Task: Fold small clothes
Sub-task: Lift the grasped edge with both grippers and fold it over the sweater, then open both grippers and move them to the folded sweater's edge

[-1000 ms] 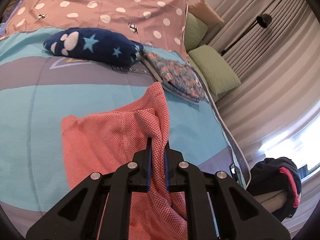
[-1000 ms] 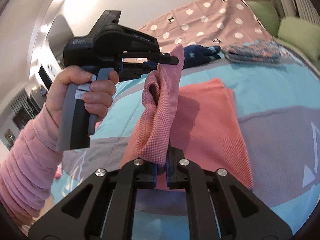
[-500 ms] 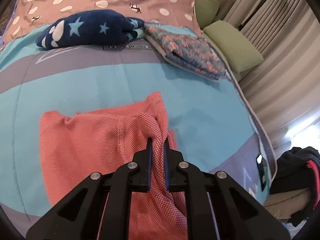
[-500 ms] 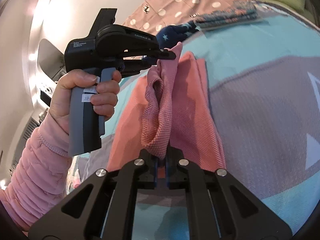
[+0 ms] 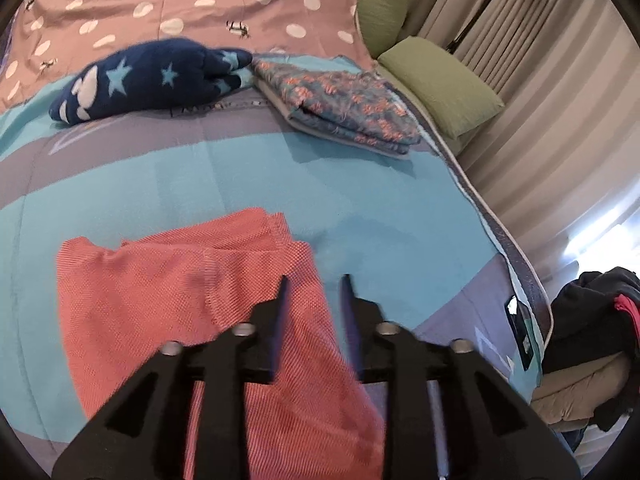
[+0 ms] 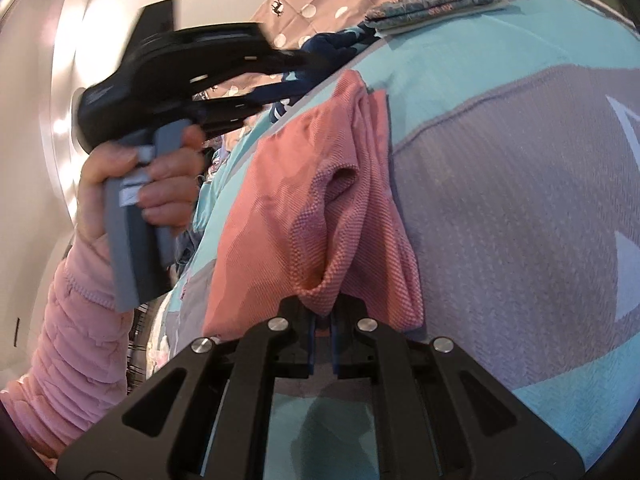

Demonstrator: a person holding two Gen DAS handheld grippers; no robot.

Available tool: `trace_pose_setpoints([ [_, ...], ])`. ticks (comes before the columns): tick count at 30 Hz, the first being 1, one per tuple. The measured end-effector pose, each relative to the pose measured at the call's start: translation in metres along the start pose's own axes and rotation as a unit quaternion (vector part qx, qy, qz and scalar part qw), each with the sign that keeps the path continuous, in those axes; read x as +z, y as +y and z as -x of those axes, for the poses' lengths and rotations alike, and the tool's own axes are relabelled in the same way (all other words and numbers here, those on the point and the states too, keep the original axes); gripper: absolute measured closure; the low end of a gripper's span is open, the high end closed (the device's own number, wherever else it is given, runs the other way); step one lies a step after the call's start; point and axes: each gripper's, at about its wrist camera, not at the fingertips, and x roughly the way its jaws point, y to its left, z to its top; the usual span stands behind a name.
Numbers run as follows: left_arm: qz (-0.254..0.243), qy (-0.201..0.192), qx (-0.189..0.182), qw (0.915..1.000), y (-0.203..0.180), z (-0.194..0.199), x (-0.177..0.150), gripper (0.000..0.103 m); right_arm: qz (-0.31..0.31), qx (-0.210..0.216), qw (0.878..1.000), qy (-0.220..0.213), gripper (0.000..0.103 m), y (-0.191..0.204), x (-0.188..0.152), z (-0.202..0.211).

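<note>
As the fold comes down, the right gripper (image 6: 322, 326) sits nearest its lens, jaws pressed together on a bunched corner of the coral garment (image 6: 304, 216), while the left gripper (image 5: 314, 300) has jaws parting, cloth lying below and between them but no longer pinched. The garment rests on the blue-and-grey bedspread (image 5: 192, 176), one layer doubled over another, its far edge fairly flat and its near corner lifted off the bed by the right gripper. By the look of it, this is the release at the end of one fold: the left side is being let go and the right corner is yet to be laid down. The next move likely calls for lowering that corner flush with the edge beneath it, letting go without dragging the top layer, then smoothing or taking a new hold. Only the right wrist view shows the hand (image 6: 148, 184) in a pink sleeve (image 6: 76, 332) gripping the left tool's handle, blurred. Only the left wrist view shows the far scene whole: a navy starred item (image 5: 148, 80) and a folded floral piece (image 5: 340, 104) farther up the bed, green pillows (image 5: 440, 84), curtains (image 5: 540, 92) and a dark heap of clothes (image 5: 592, 328) beyond the bed's edge.
</note>
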Motion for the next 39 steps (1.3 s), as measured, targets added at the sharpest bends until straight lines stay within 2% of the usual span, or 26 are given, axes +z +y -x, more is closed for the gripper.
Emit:
trace_pose_setpoints([
  [2,-0.004,-0.011,-0.007,0.9999,0.002,0.012,-0.005,0.063,-0.009,0.005,1.0,0.006,0.097,-0.004,0.0,0.0],
  [5,-0.011,-0.033,-0.007,0.9994,0.011,0.036,-0.019,0.061,-0.018,0.01,1.0,0.012,0.091,-0.007,0.001,0.001],
  [10,-0.012,-0.065,0.02,0.9976,0.037,0.075,-0.064,0.053,-0.007,0.012,1.0,0.01,0.071,-0.003,0.006,0.005],
  [12,-0.014,-0.074,0.037,0.9965,0.047,0.088,-0.086,0.05,-0.01,0.011,1.0,0.015,0.069,-0.002,0.01,0.001],
  [14,-0.018,-0.079,0.058,0.995,0.056,0.099,-0.11,0.045,-0.014,0.005,1.0,0.02,0.071,-0.003,0.013,-0.002],
  [15,-0.02,-0.08,0.07,0.9942,0.06,0.103,-0.121,0.043,-0.014,0.0,1.0,0.02,0.076,-0.002,0.015,-0.004],
  [16,-0.021,-0.078,0.077,0.9937,0.064,0.106,-0.131,0.043,-0.011,-0.011,1.0,0.022,0.096,-0.001,0.017,-0.005],
  [22,-0.011,-0.05,0.081,0.9954,0.083,0.104,-0.18,0.042,-0.013,0.006,1.0,-0.025,0.098,0.005,0.023,0.023],
  [24,-0.004,-0.043,0.081,0.9958,0.088,0.098,-0.186,0.042,-0.009,-0.019,1.0,-0.017,0.098,0.0,0.024,0.022],
  [27,0.019,-0.04,0.067,0.9968,0.097,0.092,-0.191,0.038,-0.014,-0.047,0.998,0.031,0.095,-0.019,0.019,0.003],
  [30,0.016,-0.042,0.066,0.9968,0.098,0.088,-0.193,0.038,-0.012,-0.036,0.999,0.016,0.085,-0.017,0.019,0.017],
  [31,0.013,-0.043,0.067,0.9967,0.098,0.089,-0.193,0.038,-0.008,-0.043,0.999,0.003,0.073,-0.015,0.02,0.023],
  [32,0.009,-0.045,0.068,0.9966,0.098,0.09,-0.193,0.038,0.005,-0.06,0.998,-0.019,0.071,-0.009,0.023,0.032],
  [34,0.006,-0.05,0.069,0.9964,0.096,0.094,-0.19,0.038,0.047,-0.073,0.995,-0.044,0.071,0.006,0.031,0.044],
  [37,0.005,-0.069,0.053,0.9962,0.093,0.105,-0.184,0.04,0.087,-0.073,0.992,-0.051,0.079,0.025,0.044,0.04],
  [39,0.014,-0.086,0.036,0.9956,0.091,0.111,-0.175,0.048,0.111,-0.066,0.991,-0.041,0.084,0.038,0.055,0.028],
])
